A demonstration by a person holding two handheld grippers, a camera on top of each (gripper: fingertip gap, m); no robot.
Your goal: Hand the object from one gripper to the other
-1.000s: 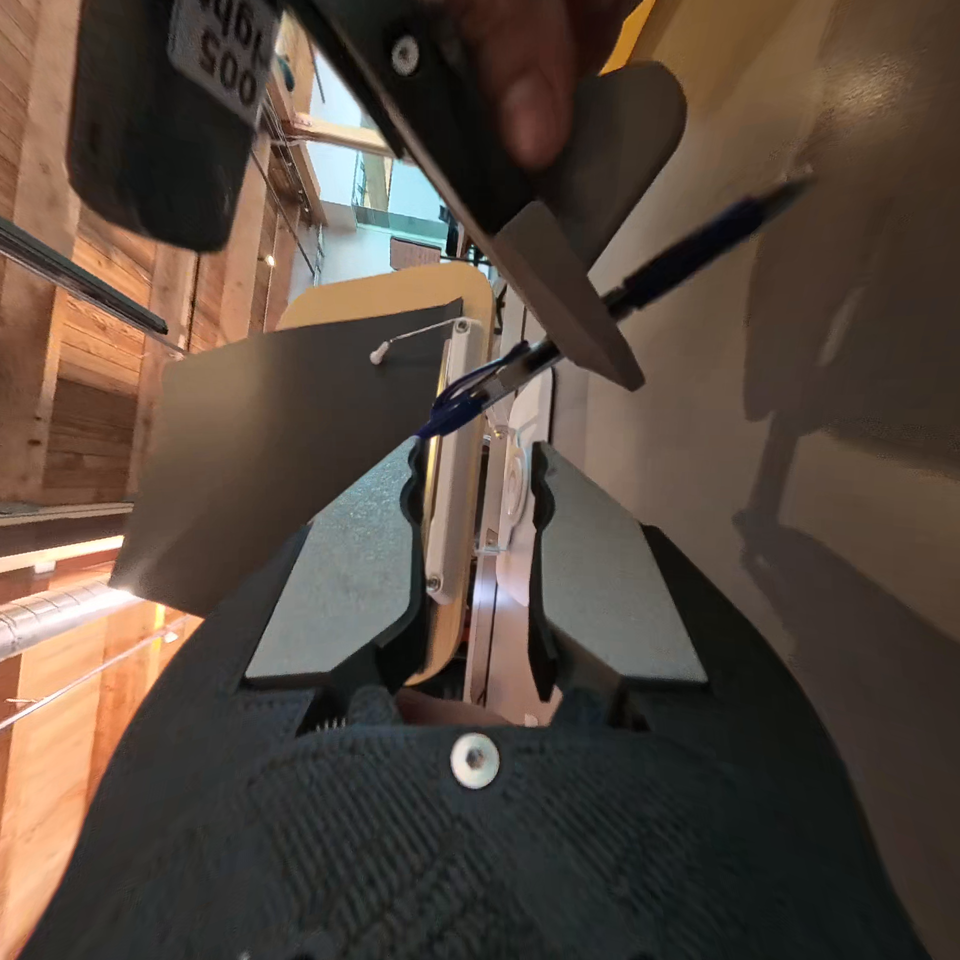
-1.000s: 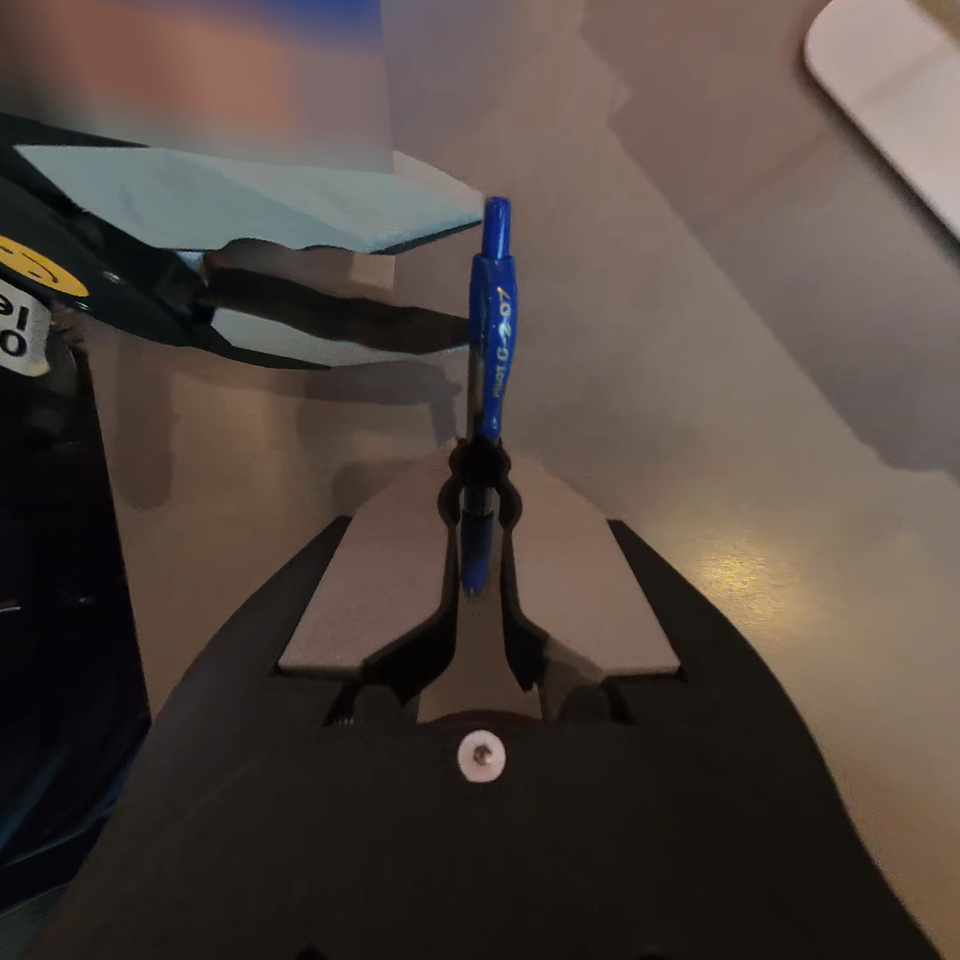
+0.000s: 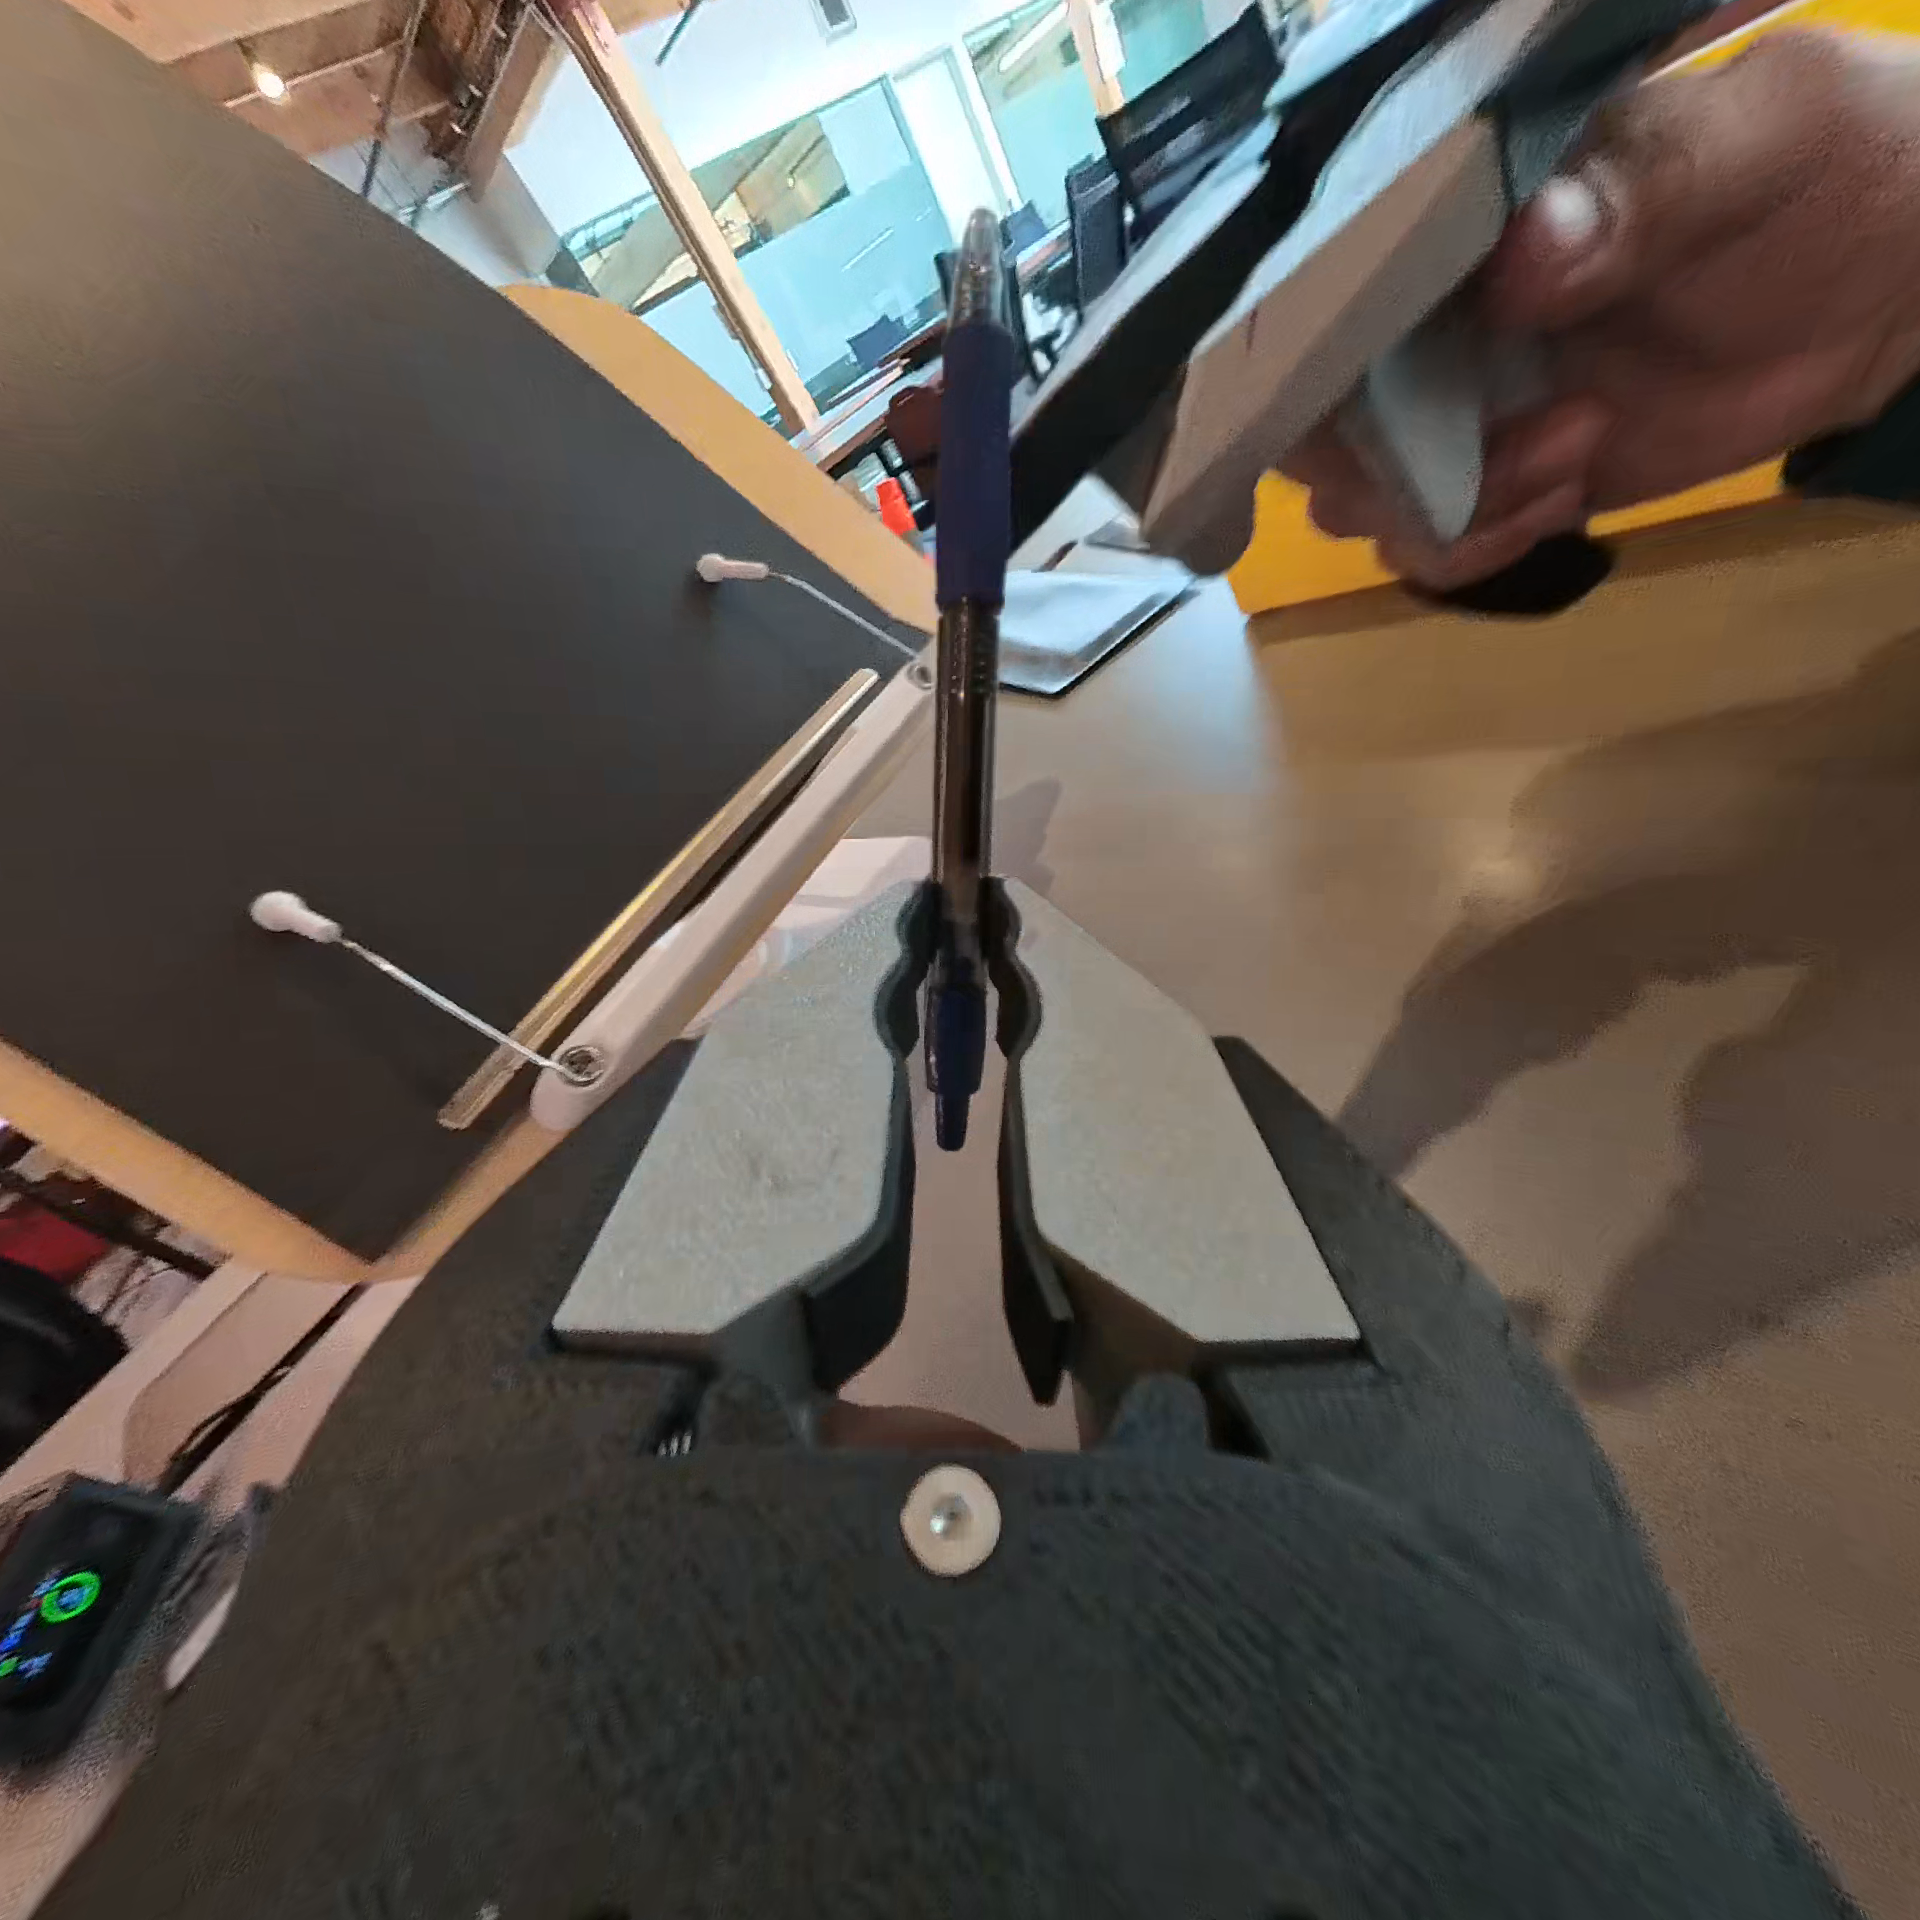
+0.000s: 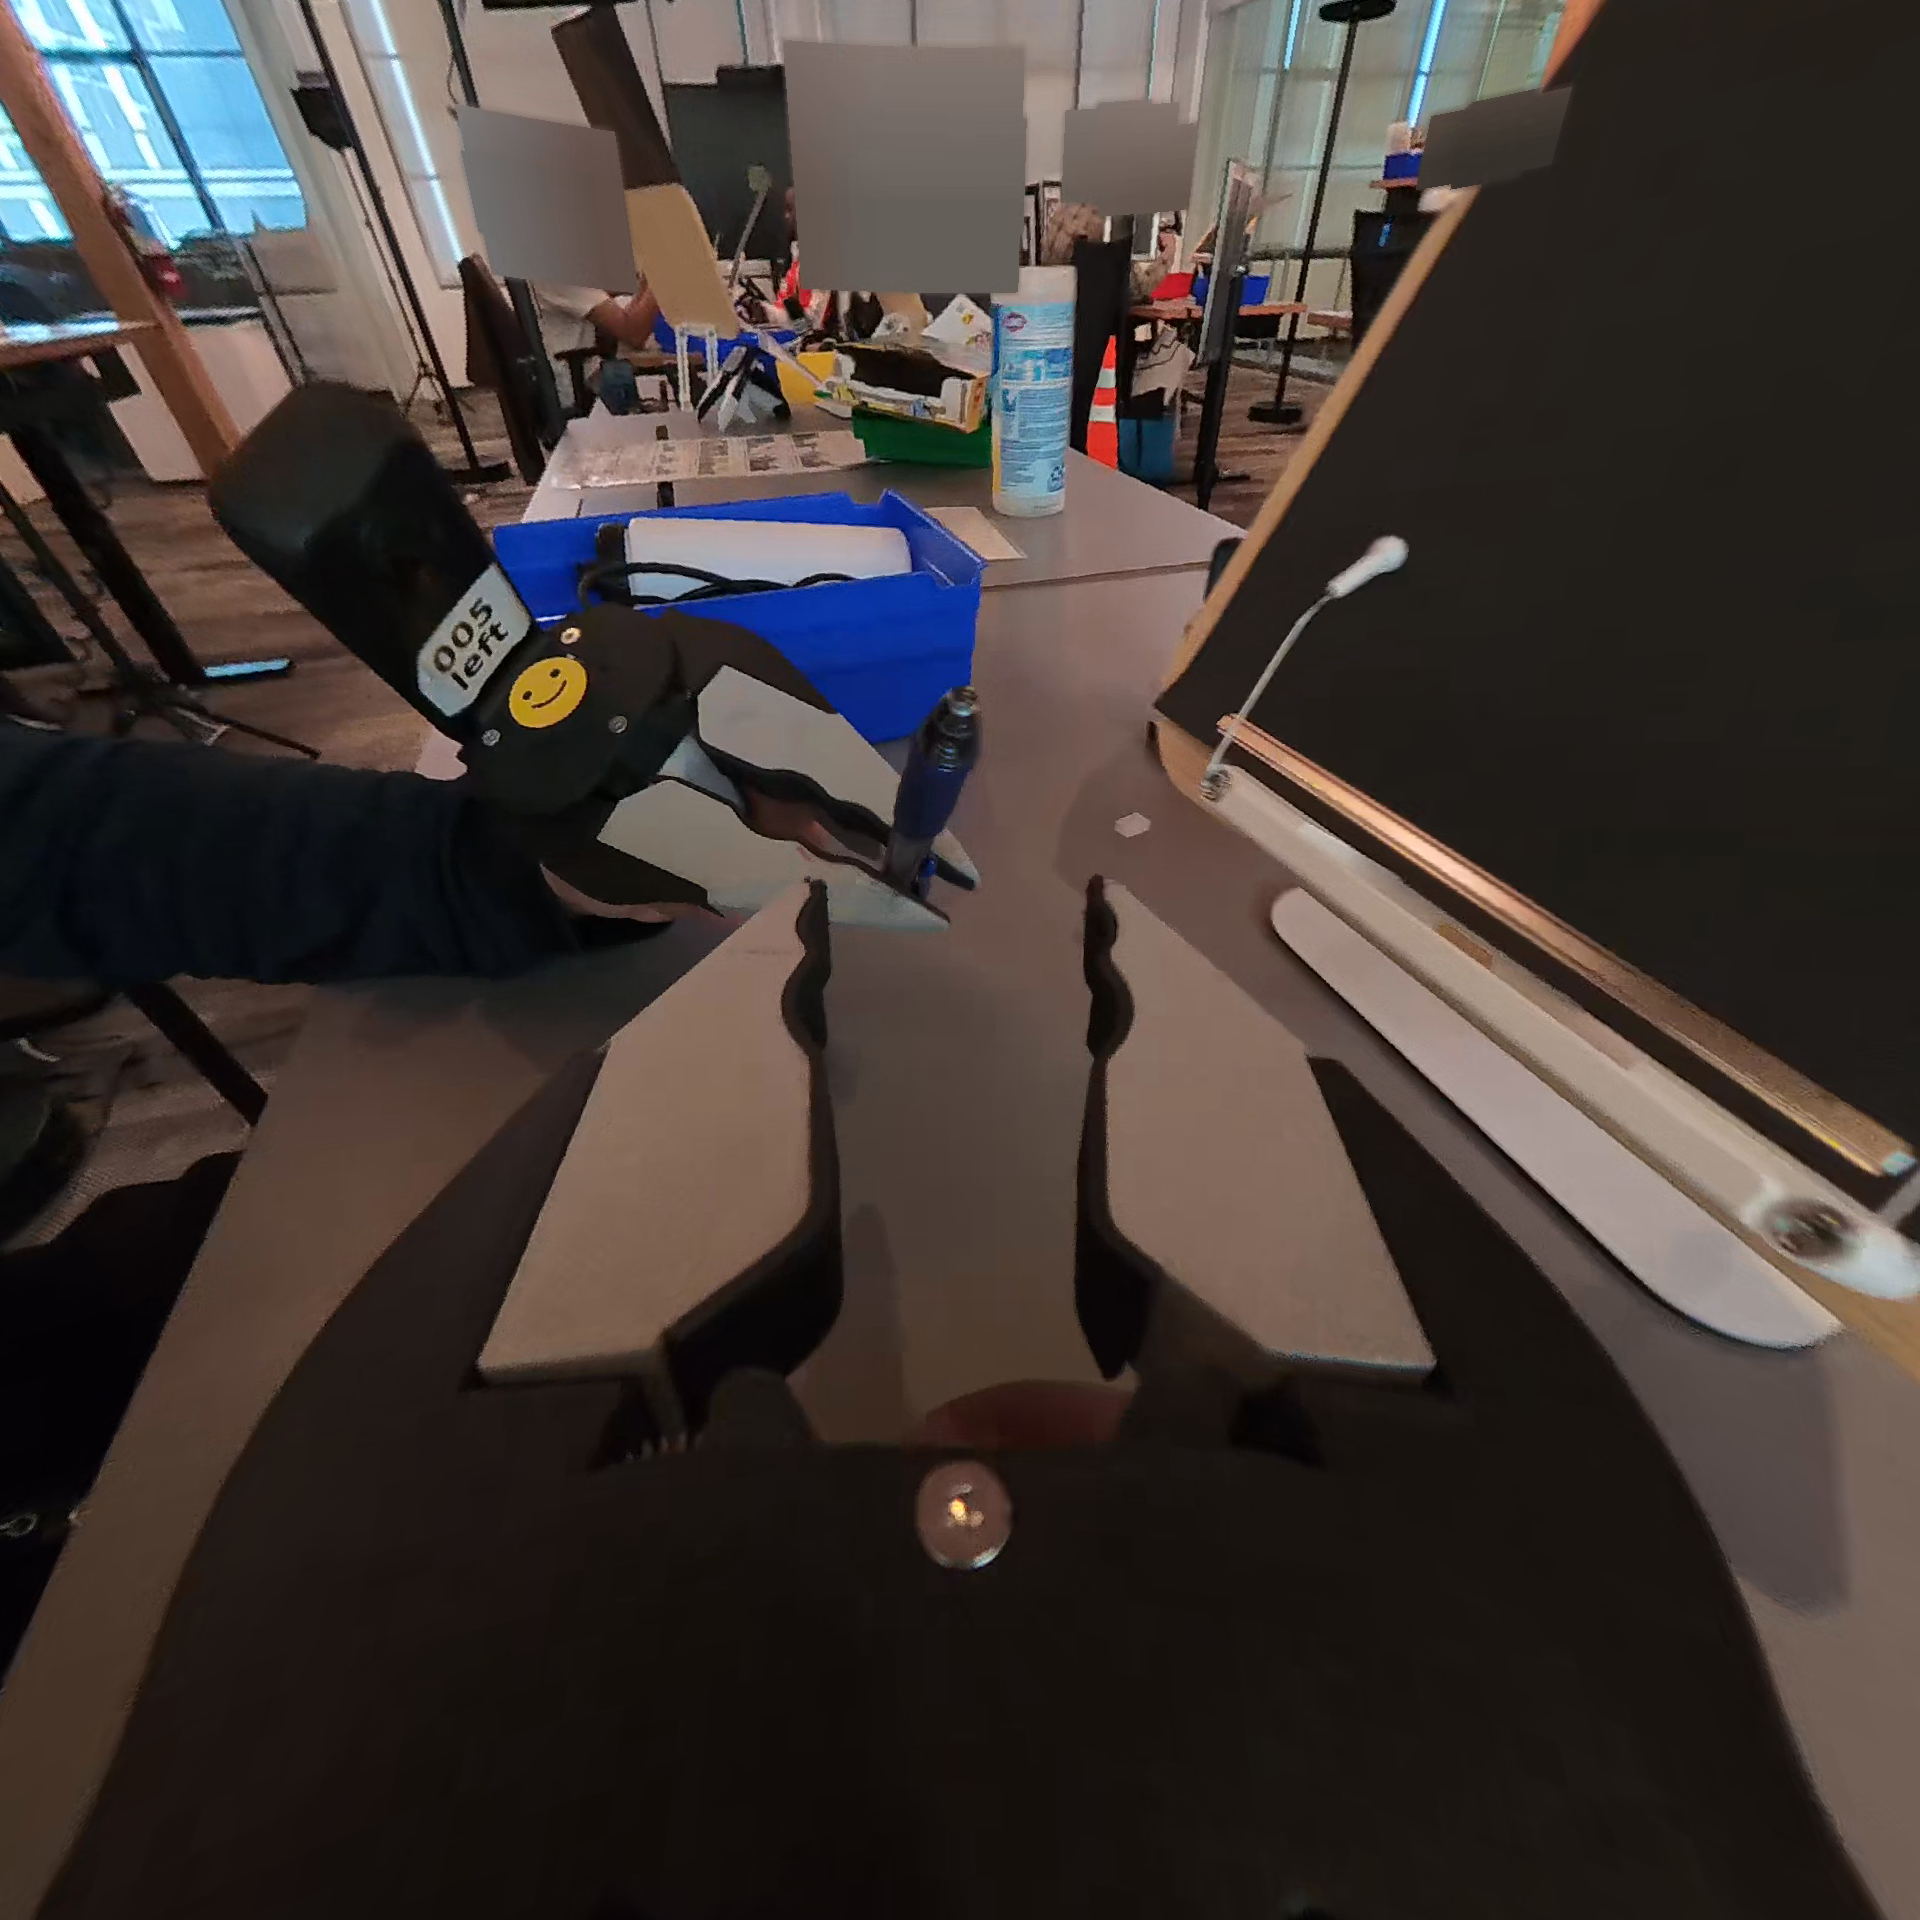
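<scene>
A blue pen (image 3: 971,499) with a dark rubber grip stands upright between the fingertips of my left gripper (image 3: 961,920), which is shut on its lower barrel. In the right wrist view the same pen (image 4: 932,790) shows in the left gripper (image 4: 914,883), held by a hand in a dark sleeve above the grey table (image 4: 997,644). My right gripper (image 4: 951,899) is open and empty, its fingers wide apart, just in front of the left one. In the left wrist view the right gripper (image 3: 1382,343) is at the upper right, blurred, in a hand.
A black board on a wooden stand (image 4: 1621,499) with white clips rises on the right; it also shows in the left wrist view (image 3: 343,582). A blue bin (image 4: 831,592) holding a white roll and a white spray can (image 4: 1031,395) stand farther back. A smartwatch (image 3: 57,1600) lies low left. The left gripper's tips are roughly 6 cm from the right gripper's.
The pen has passed from my right gripper to my left. The left has shut on it, the right has opened and drawn back. Both views have swung up from the table.
</scene>
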